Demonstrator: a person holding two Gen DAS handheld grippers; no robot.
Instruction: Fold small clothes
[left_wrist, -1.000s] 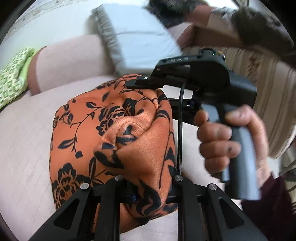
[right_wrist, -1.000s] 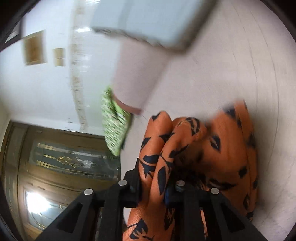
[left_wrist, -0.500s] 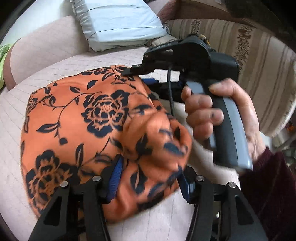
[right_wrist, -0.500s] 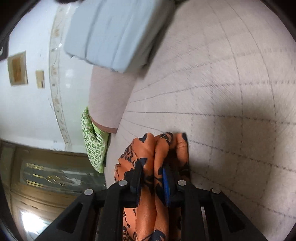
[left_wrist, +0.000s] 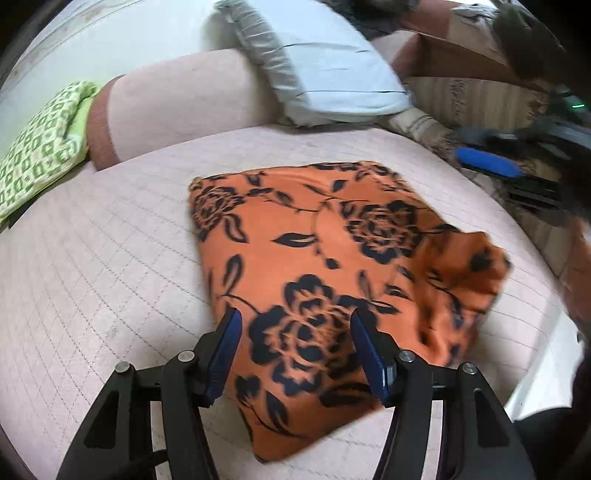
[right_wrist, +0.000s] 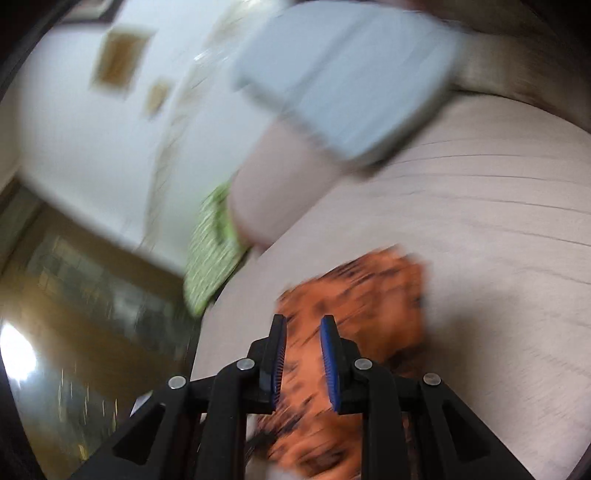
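Since the earlier frames the orange cloth (left_wrist: 325, 266) has been released by both tongs and is now seen lying folded on the bed (left_wrist: 110, 266), where half a second before it was bunched and pinched at each end. The cloth is shown as a roughly four-sided slab; in the left wrist view its long axis runs from the near edge, between the fingers, toward the far left corner, which points at the bolster (left_wrist: 177, 99). Its right corner is seen rumpled and slightly lifted. The left tongs (left_wrist: 295, 350) are held low over the near edge of the cloth, jaws spread wide, nothing gripped. The right tongs (right_wrist: 303, 354) are held above the cloth (right_wrist: 354, 302), jaws parted with a narrow gap and nothing between the blue ribbed pads (right_wrist: 330, 365); in the left wrist view they (left_wrist: 491, 166) appear blurred at the far right, clear of the cloth. The fabric is a soft orange weave printed with black roses and leaves. The bed cover is pale pink and quilted in squares. A pale blue pillow (left_wrist: 325, 74) is propped on the bolster, and a green-and-white patterned cloth (left_wrist: 37, 144) lies at the left.
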